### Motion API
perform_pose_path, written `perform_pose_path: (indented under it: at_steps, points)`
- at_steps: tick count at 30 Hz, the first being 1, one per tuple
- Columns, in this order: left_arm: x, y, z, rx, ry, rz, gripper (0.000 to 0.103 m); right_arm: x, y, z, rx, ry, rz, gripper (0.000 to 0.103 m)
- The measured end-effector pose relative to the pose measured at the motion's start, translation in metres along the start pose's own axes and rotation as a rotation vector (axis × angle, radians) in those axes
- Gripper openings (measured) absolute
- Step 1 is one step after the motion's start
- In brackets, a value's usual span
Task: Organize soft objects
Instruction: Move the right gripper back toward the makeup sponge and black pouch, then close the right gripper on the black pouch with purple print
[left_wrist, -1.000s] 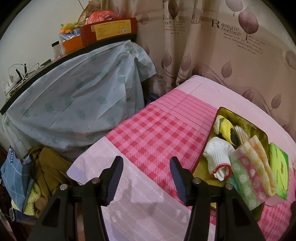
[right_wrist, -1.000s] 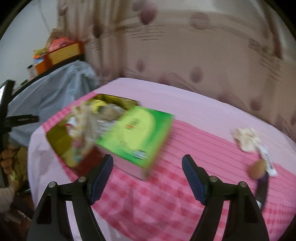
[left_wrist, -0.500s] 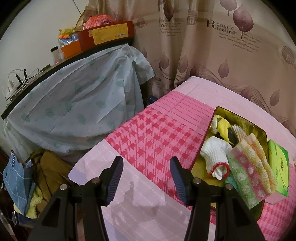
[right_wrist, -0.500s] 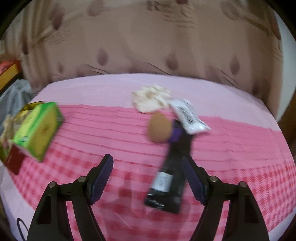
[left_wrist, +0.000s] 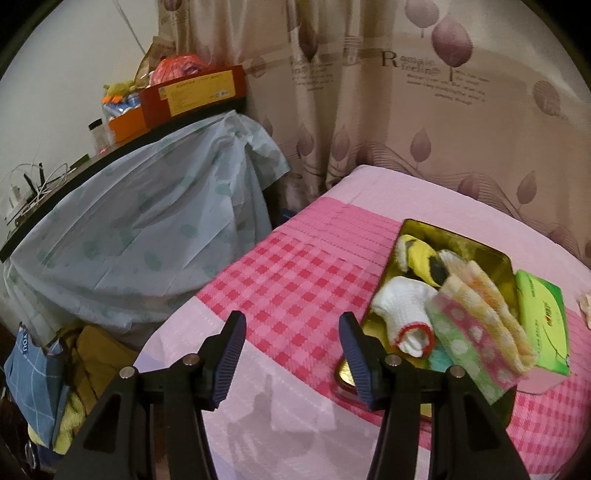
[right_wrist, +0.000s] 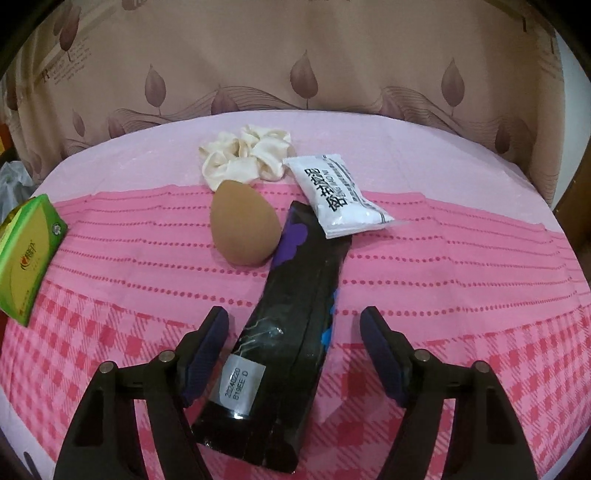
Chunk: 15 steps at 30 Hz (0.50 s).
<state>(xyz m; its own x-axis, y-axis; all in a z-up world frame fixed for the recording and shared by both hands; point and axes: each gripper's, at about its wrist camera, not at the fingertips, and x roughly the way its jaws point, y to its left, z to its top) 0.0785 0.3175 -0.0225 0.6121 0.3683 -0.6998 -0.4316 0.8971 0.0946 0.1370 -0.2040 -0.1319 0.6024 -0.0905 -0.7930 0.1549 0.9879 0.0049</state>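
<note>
In the right wrist view a long black plastic packet (right_wrist: 291, 325) lies on the pink cloth, between the fingers of my right gripper (right_wrist: 295, 332). Its jaws are closing; the pads stand apart from the packet. Beyond lie a brown egg-shaped sponge (right_wrist: 242, 225), a cream scrunchie (right_wrist: 243, 155) and a white sachet (right_wrist: 338, 195). In the left wrist view my left gripper (left_wrist: 291, 343) hovers open and empty over the table's near corner. To its right a gold tin (left_wrist: 458, 236) holds a white sock (left_wrist: 402, 314), yellow cloth (left_wrist: 417, 254) and folded towels (left_wrist: 476, 325).
A green tissue pack (left_wrist: 543, 317) leans by the tin, and the same green tissue pack (right_wrist: 26, 254) shows at the left in the right wrist view. A sheet-covered shelf (left_wrist: 140, 229) with boxes stands left of the table. Curtains (right_wrist: 295, 55) hang behind. Bags and clothes (left_wrist: 55, 376) lie on the floor.
My right gripper swung right from the tin and tissue pack to the black packet and came down over it, jaws narrowing slightly. The left gripper barely moved.
</note>
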Motion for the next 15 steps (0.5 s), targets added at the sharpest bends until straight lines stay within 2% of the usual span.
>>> perform_pose_path:
  at_steps: [3, 4, 5, 10, 15]
  points:
    - [-0.006, -0.012, -0.003, 0.037, -0.003, -0.018, 0.054, 0.001, 0.001, 0.000, -0.023, 0.001, 0.013, 0.063]
    - [-0.009, -0.016, -0.004, 0.046, -0.009, -0.022, 0.054, 0.000, 0.001, 0.000, -0.035, -0.001, 0.018, 0.058]
    - [-0.013, -0.022, -0.006, 0.062, -0.017, -0.028, 0.054, -0.001, 0.001, -0.001, -0.042, -0.004, 0.023, 0.047]
    - [-0.035, -0.064, -0.014, 0.144, -0.044, -0.105, 0.054, -0.006, -0.005, -0.008, -0.043, -0.015, 0.029, 0.042]
    - [-0.058, -0.132, -0.020, 0.256, -0.048, -0.265, 0.057, -0.013, -0.016, -0.017, -0.042, -0.014, 0.010, 0.039]
